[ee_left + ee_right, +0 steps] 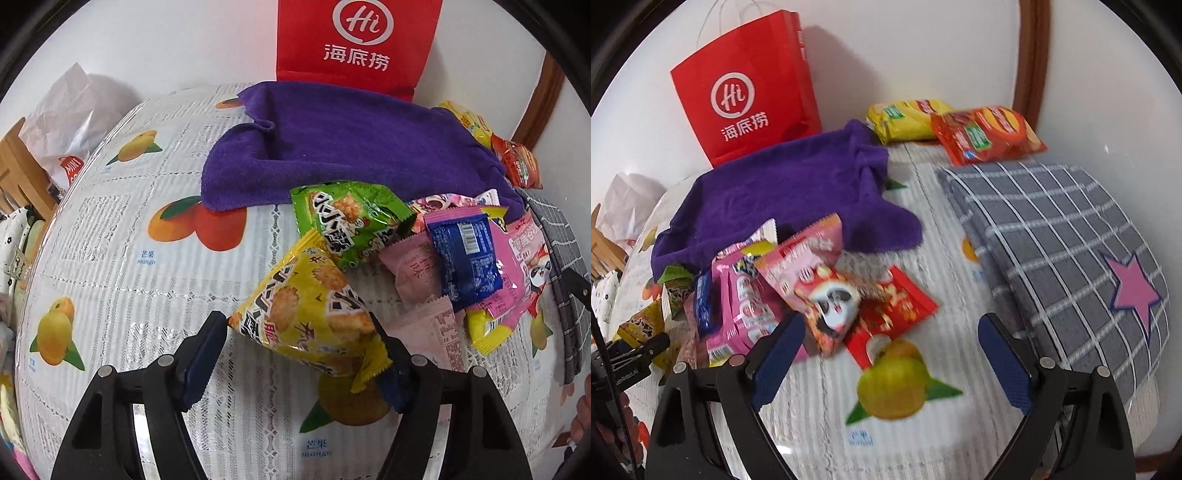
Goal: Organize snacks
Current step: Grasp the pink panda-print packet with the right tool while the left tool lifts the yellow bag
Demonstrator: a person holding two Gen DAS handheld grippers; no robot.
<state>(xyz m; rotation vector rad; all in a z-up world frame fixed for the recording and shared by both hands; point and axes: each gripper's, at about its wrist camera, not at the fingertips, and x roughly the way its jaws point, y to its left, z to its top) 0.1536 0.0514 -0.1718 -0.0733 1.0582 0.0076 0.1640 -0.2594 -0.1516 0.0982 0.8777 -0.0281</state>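
Note:
My left gripper [295, 321] is shut on a yellow rice-cracker packet [306, 314], its pads pressing the packet's two ends just above the tablecloth. Behind it a green packet [347, 221] lies beside a heap of pink packets [517, 258] with a blue packet [467, 254] on top. My right gripper [892, 325] stands open over the cloth with nothing between its fingers. Its left finger [783, 343] is close to a pink-and-red panda packet [827, 295] that overlaps a red packet [897, 306]. The left gripper's finger also shows at the right wrist view's left edge.
A purple towel [351, 147] lies at the back, with a red paper bag [354, 40] upright against the wall behind it. Yellow [908, 118] and red chip bags [986, 134] sit at the far right corner. A grey checked cushion [1063, 251] covers the table's right side.

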